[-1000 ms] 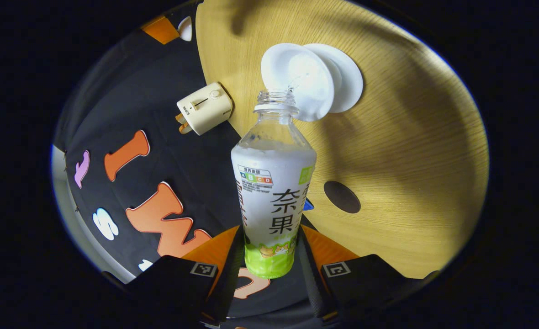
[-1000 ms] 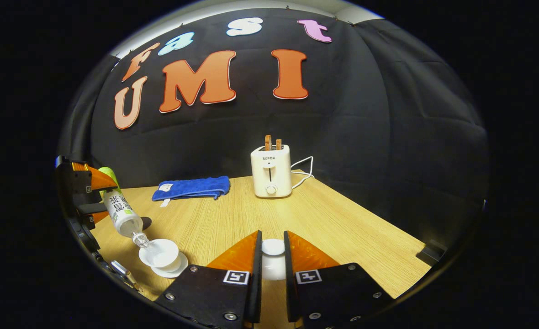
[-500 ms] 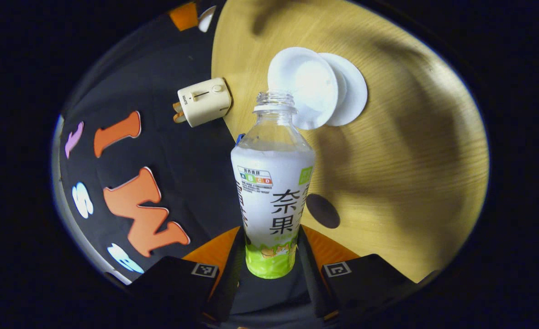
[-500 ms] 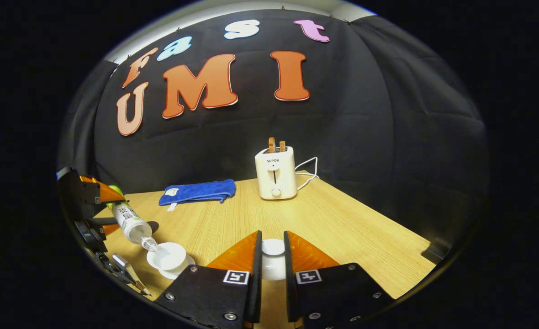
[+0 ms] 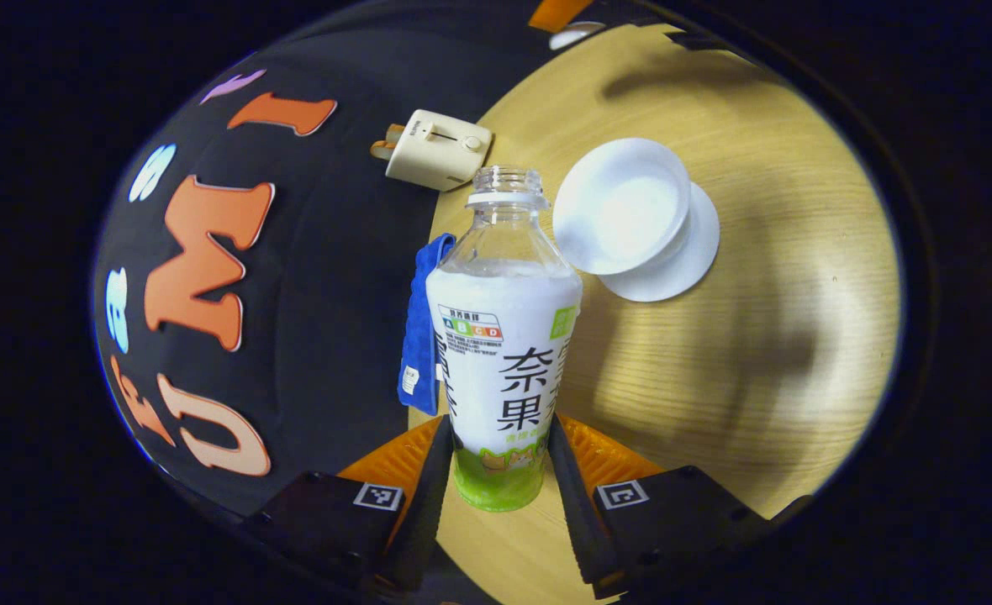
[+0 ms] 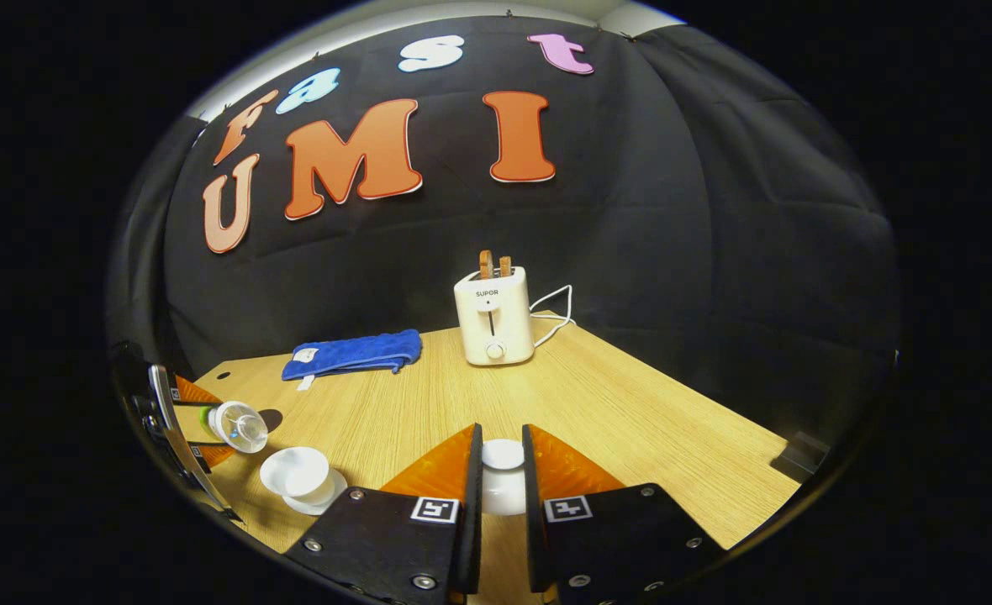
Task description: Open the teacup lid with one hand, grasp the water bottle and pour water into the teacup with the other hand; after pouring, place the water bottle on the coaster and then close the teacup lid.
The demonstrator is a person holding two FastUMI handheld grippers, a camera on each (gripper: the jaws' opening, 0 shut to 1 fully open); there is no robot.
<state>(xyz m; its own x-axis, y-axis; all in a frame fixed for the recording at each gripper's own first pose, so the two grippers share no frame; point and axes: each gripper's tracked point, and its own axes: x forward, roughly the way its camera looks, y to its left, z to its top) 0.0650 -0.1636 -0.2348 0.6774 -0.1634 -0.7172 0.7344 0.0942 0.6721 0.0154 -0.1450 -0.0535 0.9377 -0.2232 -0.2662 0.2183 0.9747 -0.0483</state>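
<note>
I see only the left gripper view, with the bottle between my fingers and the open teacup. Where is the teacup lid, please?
Observer: The right gripper holds the teacup lid between its fingers above the table, well apart from the teacup.
Operator: And where is the coaster for the bottle?
Observer: The dark coaster lies on the table just behind the water bottle, a little beyond the teacup.

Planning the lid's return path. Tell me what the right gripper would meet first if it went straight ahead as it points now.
Probably the toaster at the back of the table; right gripper, holding the lid, points roughly there. Depth unclear.
</note>
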